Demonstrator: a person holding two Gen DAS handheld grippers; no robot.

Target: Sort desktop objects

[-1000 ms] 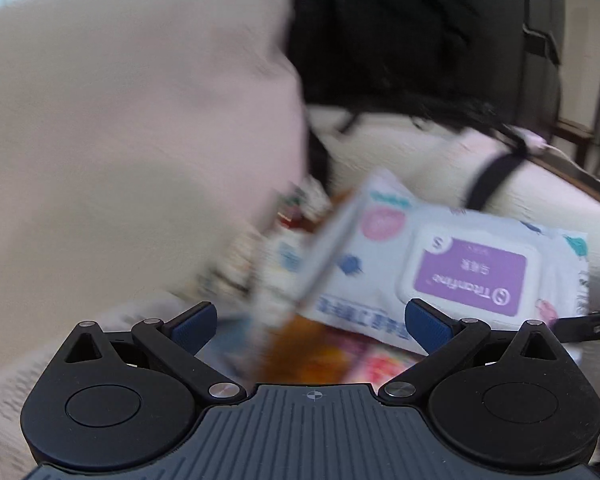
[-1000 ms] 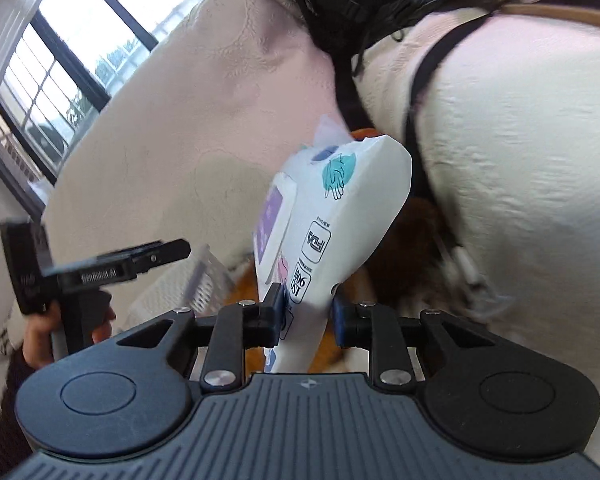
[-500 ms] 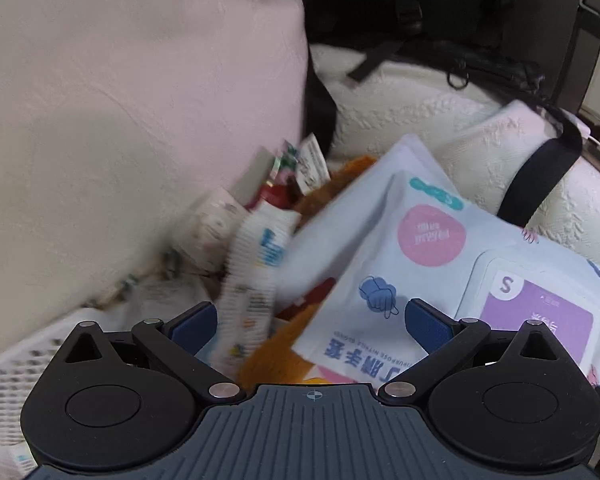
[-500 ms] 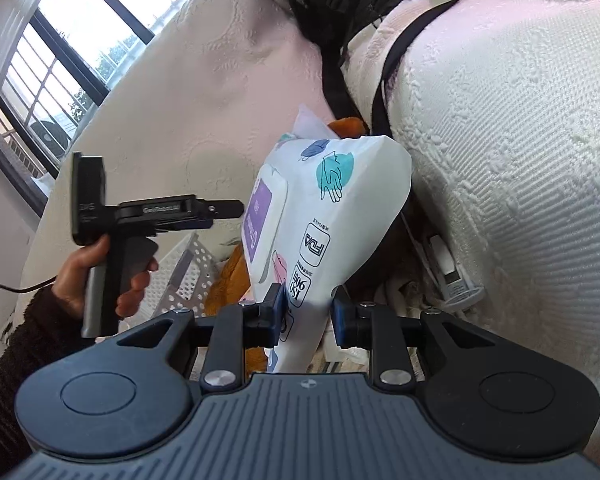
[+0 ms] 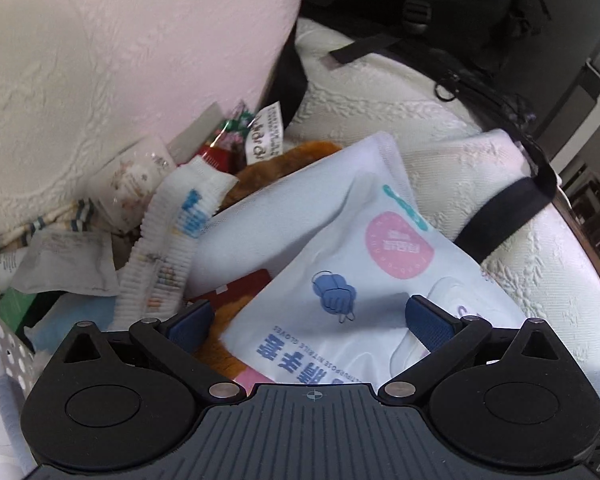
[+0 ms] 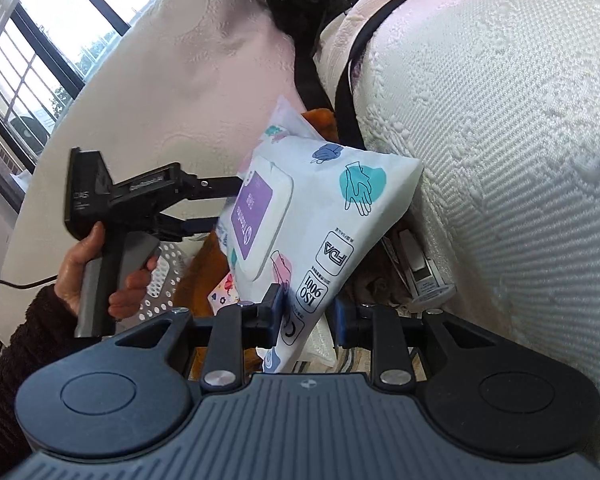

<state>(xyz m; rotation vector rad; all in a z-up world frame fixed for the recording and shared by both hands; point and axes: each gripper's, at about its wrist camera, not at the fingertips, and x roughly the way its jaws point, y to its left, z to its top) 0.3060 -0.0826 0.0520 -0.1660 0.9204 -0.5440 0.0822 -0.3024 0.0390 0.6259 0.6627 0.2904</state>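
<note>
White and printed with blue and teal glove drawings, a pack of nitrile gloves [image 6: 332, 216] is standing on end over a cluttered perforated white basket [image 6: 162, 280], its lower corner sitting between the blue pads of the right gripper [image 6: 310, 314]; the left pad is touching the film, while contact on the right pad is hard to make out. A person's left hand [image 6: 100, 276], in a dark knitted sleeve [image 6: 24, 364], is holding the left gripper [image 5: 308, 320] against the pack's purple-labelled face, fingers spread wide on either side of it and pressing nothing. Crumpled wrappers [image 5: 168, 240] are lying beside the pack, with cream quilted cushions [image 6: 500, 120] around.
</note>
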